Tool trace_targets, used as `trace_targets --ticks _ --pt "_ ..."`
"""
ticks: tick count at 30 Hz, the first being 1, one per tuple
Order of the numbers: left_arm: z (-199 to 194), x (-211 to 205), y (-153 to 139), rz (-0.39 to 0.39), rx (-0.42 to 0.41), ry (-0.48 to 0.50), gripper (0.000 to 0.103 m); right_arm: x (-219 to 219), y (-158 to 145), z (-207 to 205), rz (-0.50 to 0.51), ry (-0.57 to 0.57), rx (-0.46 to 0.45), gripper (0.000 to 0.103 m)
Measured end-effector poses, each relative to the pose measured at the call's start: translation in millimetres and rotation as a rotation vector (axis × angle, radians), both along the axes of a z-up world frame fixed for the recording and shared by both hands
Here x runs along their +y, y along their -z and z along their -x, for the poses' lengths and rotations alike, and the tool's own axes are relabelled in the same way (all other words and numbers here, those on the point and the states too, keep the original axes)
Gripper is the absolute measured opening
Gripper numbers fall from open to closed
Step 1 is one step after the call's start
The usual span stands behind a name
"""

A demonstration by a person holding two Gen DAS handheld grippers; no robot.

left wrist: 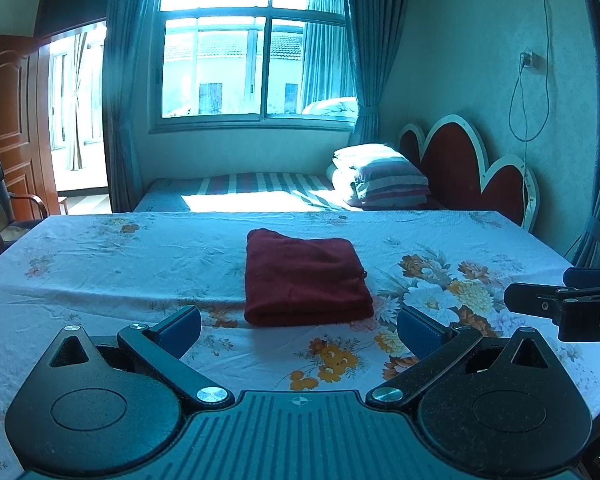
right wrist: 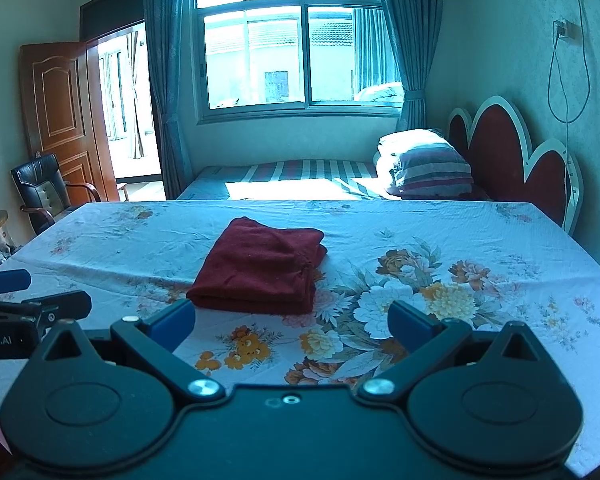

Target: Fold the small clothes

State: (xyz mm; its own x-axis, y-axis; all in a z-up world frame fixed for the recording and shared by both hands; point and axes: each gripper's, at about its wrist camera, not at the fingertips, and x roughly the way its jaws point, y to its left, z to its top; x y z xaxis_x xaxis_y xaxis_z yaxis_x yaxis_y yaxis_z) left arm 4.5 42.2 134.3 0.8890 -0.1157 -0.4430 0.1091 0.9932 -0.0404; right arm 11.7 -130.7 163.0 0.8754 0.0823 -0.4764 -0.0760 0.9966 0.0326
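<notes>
Dark red garment is lying already folded in a neat rectangle on the floral tablecloth, just ahead of both grippers. Left gripper and right gripper are hovering with jaws wide, holding nothing. Folding is looking finished; next is probably only withdrawing. No containers are showing.

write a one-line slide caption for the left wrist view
Open left gripper facing a folded dark red garment on the floral tablecloth, right gripper at the frame's right edge.
</notes>
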Motion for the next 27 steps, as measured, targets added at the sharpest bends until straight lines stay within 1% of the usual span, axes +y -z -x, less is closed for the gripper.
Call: trace_targets --ticks 18,22,25,27 --pt "2.0 3.5 -0.1 0.006 -0.007 -0.003 0.103 1.7 0.3 0.1 0.002 -0.001 -0.003 0.103" --pt "3.1 1.3 -0.3 -0.011 -0.01 -0.003 0.103 2.3 0.8 0.1 0.007 -0.001 -0.001 0.103" --pt "3.8 0.7 -0.3 -0.018 -0.017 0.018 0.103 2.5 2.8 -0.6 0.015 0.0 0.005 0.103" --pt "3.3 0.8 -0.3 -0.009 -0.008 0.024 0.103 2.3 3.7 -1.3 0.018 0.001 0.009 0.103"
